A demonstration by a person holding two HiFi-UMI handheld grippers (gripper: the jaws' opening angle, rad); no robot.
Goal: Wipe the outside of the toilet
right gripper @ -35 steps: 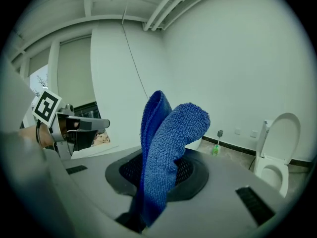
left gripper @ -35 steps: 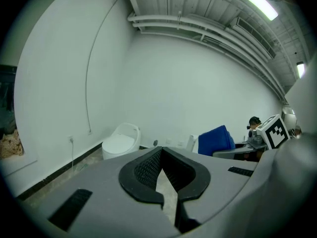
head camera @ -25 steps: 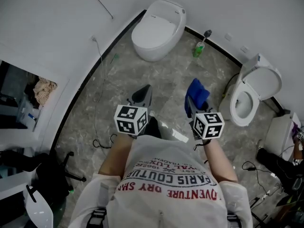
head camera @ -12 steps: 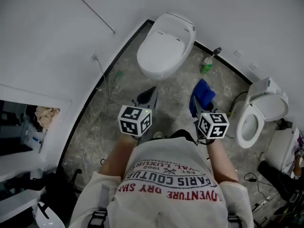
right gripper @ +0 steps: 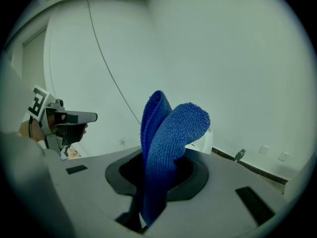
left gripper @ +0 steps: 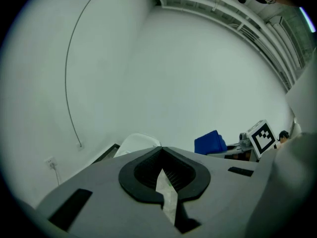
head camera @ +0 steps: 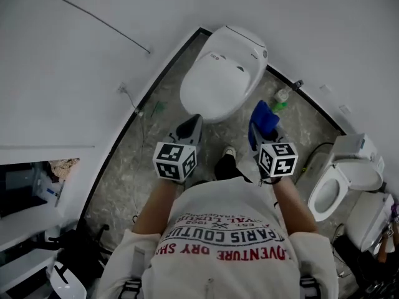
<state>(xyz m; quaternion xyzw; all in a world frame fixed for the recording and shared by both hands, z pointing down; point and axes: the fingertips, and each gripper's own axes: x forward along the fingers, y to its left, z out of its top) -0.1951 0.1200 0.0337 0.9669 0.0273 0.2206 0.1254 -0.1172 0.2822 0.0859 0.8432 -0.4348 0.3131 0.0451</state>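
The white wall [head camera: 62,73] fills the left. The left gripper [head camera: 190,128] hangs above the marble floor [head camera: 124,167], its jaws closed tip to tip with nothing between them; only floor shows through the slit behind the tips. Ahead of both grippers, set in the corner against the wall, stands the toilet [head camera: 224,80], lid down. The right gripper [head camera: 257,136] is clamped on a blue cloth [head camera: 263,118], which stands up folded out of its jaws, in front of the toilet and apart from it. Just right of the toilet stands a green bottle [head camera: 280,101]. Further right is a second toilet [head camera: 343,182], lid up.
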